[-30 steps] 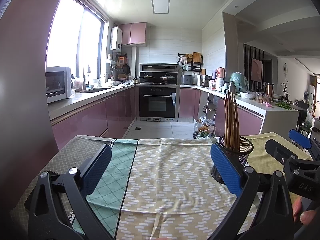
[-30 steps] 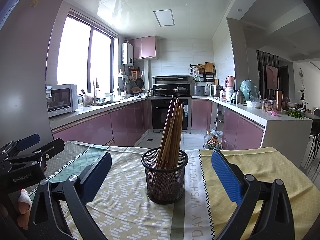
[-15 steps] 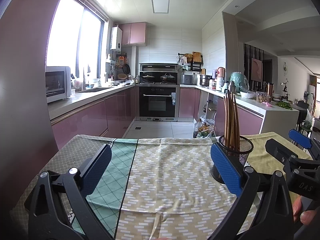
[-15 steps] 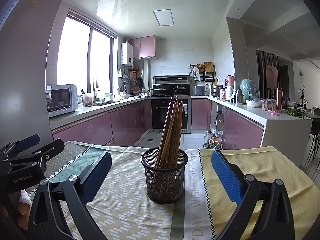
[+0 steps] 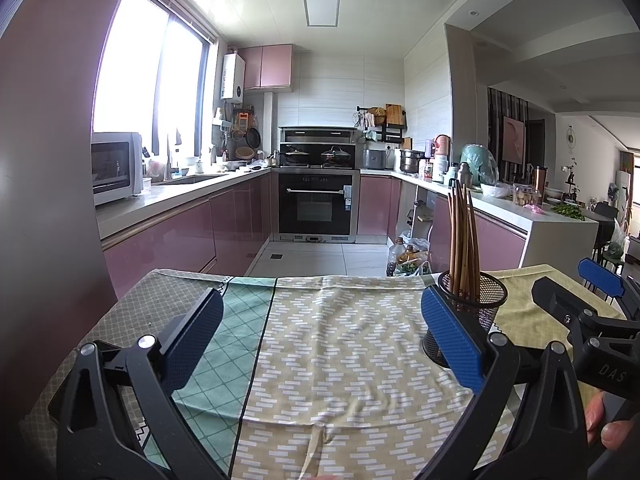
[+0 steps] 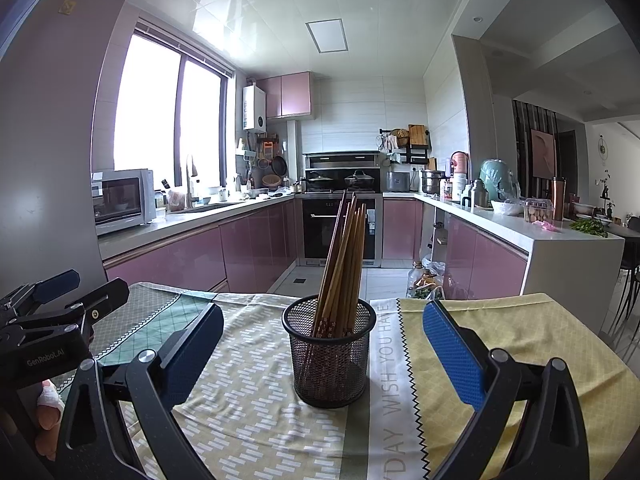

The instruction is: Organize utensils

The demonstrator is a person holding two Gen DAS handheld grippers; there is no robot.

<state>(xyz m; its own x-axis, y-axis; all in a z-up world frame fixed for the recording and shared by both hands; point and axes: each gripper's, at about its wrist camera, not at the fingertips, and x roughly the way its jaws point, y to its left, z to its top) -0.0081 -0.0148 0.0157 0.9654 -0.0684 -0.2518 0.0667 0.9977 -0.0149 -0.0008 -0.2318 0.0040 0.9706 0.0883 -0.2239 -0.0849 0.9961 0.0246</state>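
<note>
Black mesh holder with wooden chopsticks upright on cloth-covered surface, unmoved since second ago. My right claw and left claw both gaping, empty. Looks sorted.

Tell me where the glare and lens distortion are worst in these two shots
Left wrist view: the window is blown out white, and the wall at the left edge bows into a dark curve. Right wrist view: the window is also overexposed, its glare reflects off the ceiling, and the corners go dark; the chopsticks stay sharp.
</note>
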